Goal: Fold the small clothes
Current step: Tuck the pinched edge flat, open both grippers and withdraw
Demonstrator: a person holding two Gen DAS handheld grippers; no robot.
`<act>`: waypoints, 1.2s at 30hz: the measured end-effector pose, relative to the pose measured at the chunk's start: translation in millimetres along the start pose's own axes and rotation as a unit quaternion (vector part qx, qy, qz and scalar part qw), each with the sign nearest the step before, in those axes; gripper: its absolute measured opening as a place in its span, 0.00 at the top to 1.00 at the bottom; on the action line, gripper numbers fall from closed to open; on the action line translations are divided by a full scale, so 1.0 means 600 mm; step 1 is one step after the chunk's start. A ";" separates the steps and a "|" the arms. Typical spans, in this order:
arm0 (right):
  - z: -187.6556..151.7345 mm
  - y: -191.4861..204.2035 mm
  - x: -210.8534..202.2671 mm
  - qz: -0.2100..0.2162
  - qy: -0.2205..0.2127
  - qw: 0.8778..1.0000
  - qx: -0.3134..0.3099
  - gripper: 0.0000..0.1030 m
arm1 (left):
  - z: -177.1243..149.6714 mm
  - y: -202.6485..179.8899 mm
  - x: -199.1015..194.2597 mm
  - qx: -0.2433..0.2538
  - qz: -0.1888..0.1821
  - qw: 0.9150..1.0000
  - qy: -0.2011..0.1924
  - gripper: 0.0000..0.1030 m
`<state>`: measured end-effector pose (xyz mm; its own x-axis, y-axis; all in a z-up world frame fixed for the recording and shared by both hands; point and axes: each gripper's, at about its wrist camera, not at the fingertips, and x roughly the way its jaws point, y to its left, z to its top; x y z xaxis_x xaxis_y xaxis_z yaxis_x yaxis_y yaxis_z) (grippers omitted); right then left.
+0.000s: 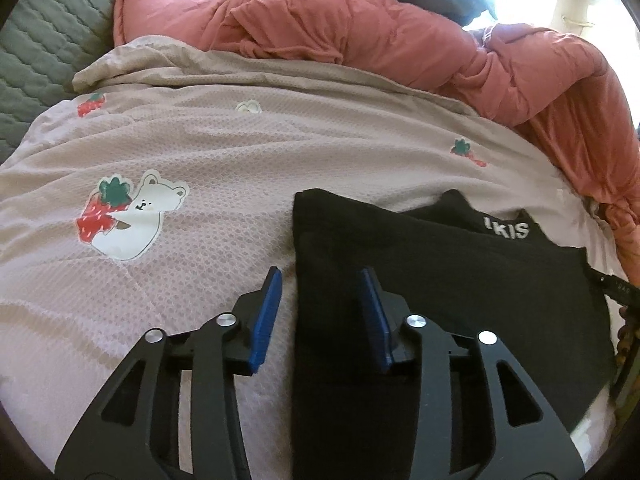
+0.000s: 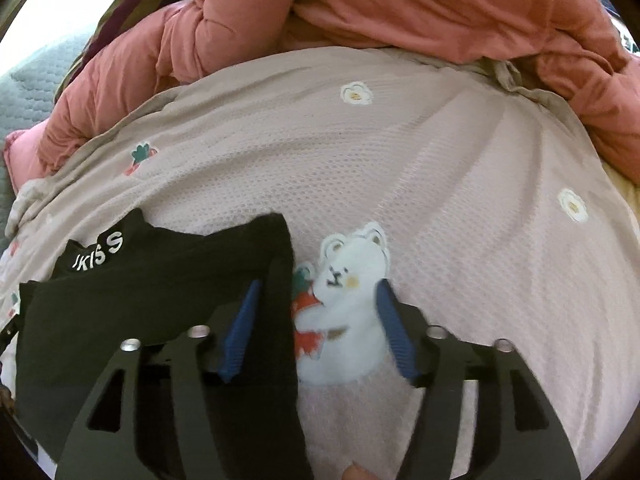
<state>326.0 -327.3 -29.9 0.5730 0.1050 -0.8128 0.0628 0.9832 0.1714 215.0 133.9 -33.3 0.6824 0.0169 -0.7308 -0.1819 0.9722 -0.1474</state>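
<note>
1. The left gripper (image 1: pixel 320 304) sits nearest, right over the left edge of the black garment (image 1: pixel 460 280). Its blue pads stand apart. The cloth edge lies between them, but they do not pinch it.
2. The right gripper (image 2: pixel 316 320) sits over the right edge of the black garment (image 2: pixel 160 300). Its pads stand wide apart and hold nothing.
3. The black garment lies flat on the pink blanket (image 1: pixel 240 152), already folded into a neat block. White letters (image 1: pixel 506 229) show on its far edge.
4. It looks soft, thin and light. It will bend and flop easily, so I would take it by a corner or a folded edge, with both layers pinched together.
5. A white bear picture (image 2: pixel 348 300) lies on the blanket just beside the garment's right edge.
6. Past the garment, a puffy red-pink quilt (image 1: pixel 400 40) is bunched up.
</note>
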 end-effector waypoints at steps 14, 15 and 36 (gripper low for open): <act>-0.063 0.058 -0.144 0.053 -0.057 0.994 -0.082 0.22 | -0.015 -0.034 -0.094 0.020 -0.007 0.999 -0.032 0.44; -0.071 0.067 -0.152 0.059 -0.057 0.992 -0.093 0.22 | -0.018 -0.039 -0.097 0.024 -0.008 0.999 -0.031 0.42; -0.177 0.114 -0.118 0.054 0.047 0.982 -0.177 0.22 | -0.127 -0.070 -0.093 0.063 0.023 0.997 0.042 0.34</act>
<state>203.1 -251.9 -19.8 0.4821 0.2090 -0.8508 -0.2923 0.9539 0.0687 130.5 74.6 -37.2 0.6125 0.0486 -0.7890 -0.1179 0.9926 -0.0304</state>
